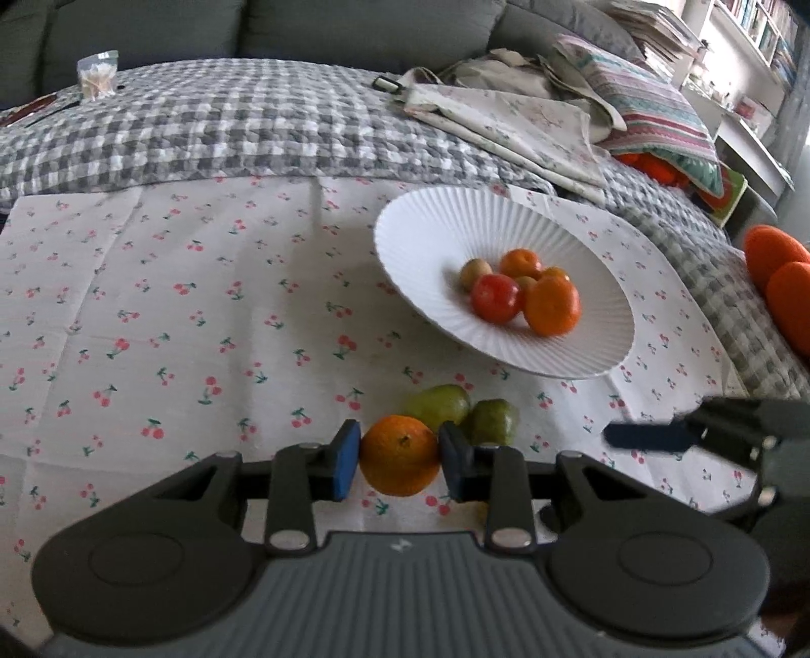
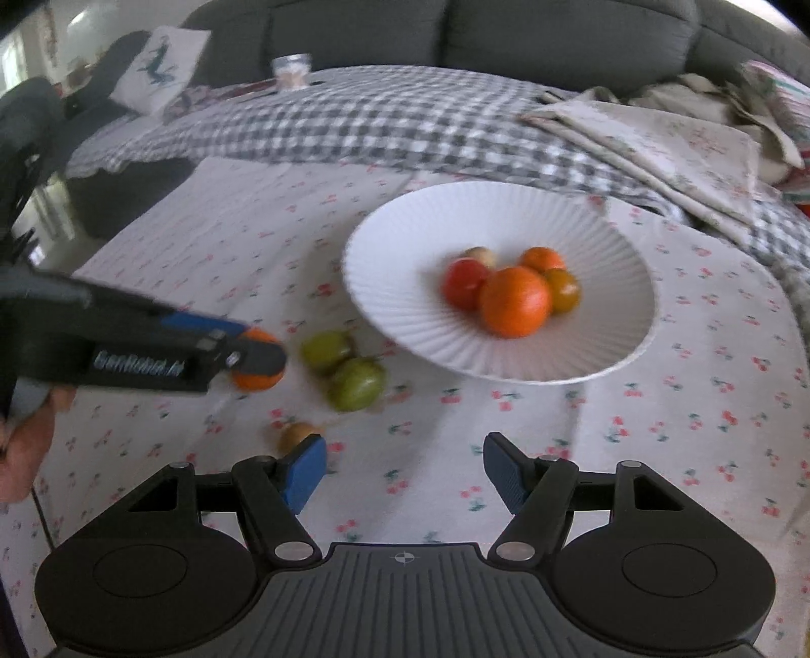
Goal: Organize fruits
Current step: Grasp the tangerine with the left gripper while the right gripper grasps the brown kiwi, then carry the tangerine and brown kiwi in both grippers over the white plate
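Observation:
My left gripper (image 1: 400, 458) is shut on an orange (image 1: 400, 455), its blue pads pressed on both sides; the right wrist view shows it too (image 2: 255, 362), at or just above the cherry-print cloth. Two green pears (image 1: 440, 405) (image 1: 491, 422) lie just beyond it, also in the right wrist view (image 2: 326, 349) (image 2: 357, 384). A white ribbed plate (image 1: 430, 228) (image 2: 607, 222) holds several fruits: oranges (image 2: 514, 301), a red one (image 2: 463, 283). My right gripper (image 2: 402, 473) is open and empty above the cloth. A small brown fruit (image 2: 296, 434) lies by its left fingertip.
The cherry-print cloth (image 1: 152, 303) covers a grey checked blanket (image 1: 228, 126). Folded fabrics and a striped cushion (image 1: 653, 106) lie at the back right. A plastic cup (image 1: 98, 73) stands at the far left. A grey sofa (image 2: 506, 35) is behind.

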